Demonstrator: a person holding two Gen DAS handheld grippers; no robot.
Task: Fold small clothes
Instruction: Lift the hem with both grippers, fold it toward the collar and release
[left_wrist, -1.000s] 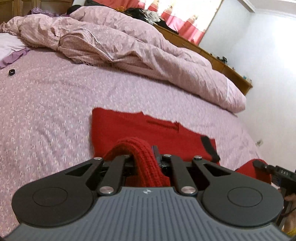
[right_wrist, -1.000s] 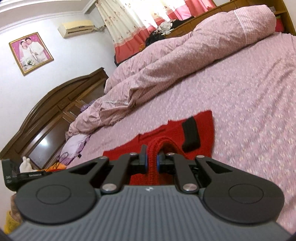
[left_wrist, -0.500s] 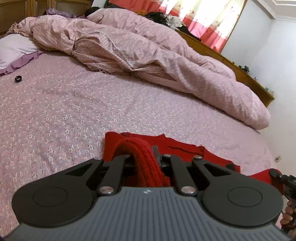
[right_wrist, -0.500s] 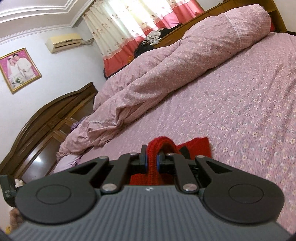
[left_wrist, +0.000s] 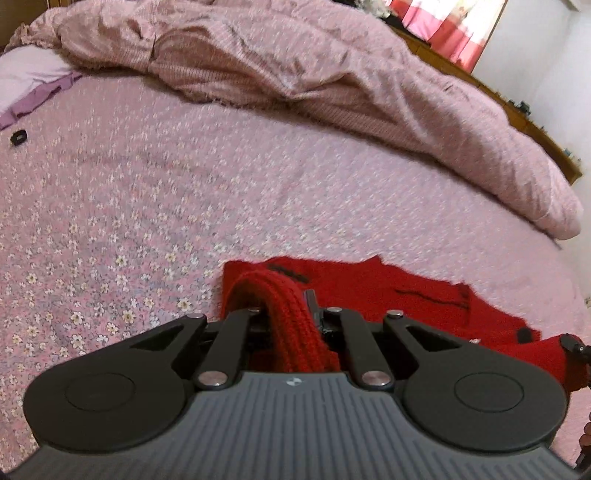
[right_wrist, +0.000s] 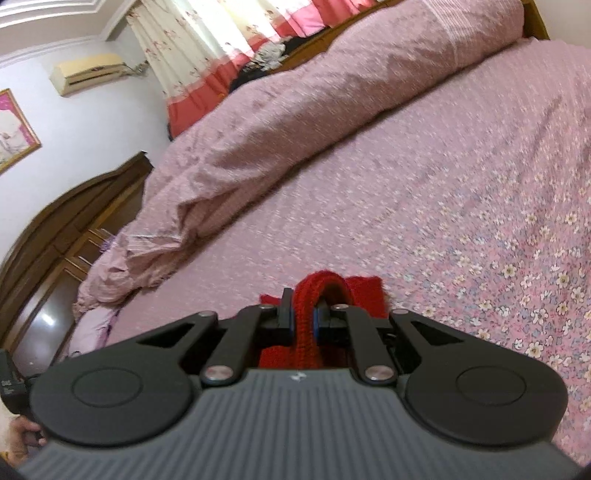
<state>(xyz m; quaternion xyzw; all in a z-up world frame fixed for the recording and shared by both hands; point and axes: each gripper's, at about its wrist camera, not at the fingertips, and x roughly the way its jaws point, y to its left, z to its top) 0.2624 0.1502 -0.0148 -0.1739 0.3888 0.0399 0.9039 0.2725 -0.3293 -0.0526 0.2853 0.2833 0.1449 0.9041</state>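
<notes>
A small red knitted garment (left_wrist: 399, 295) with thin black trim lies on the pink flowered bedsheet (left_wrist: 147, 221). My left gripper (left_wrist: 291, 314) is shut on a ribbed red edge of it, which bunches up between the fingers. My right gripper (right_wrist: 303, 317) is shut on another ribbed edge of the same garment (right_wrist: 364, 293); only a small red patch shows beyond its fingers. The right gripper's tip also shows at the right edge of the left wrist view (left_wrist: 572, 347), holding red fabric.
A crumpled pink duvet (left_wrist: 332, 81) lies along the far side of the bed. A small black ring-like object (left_wrist: 18, 137) sits on the sheet at far left by a lilac pillow (left_wrist: 26, 77). A dark wooden headboard (right_wrist: 62, 229) stands left in the right wrist view.
Both grippers have carried the held edges forward over the garment and lower toward the bed; much less of the flat red garment shows beyond the fingers than a second ago.
</notes>
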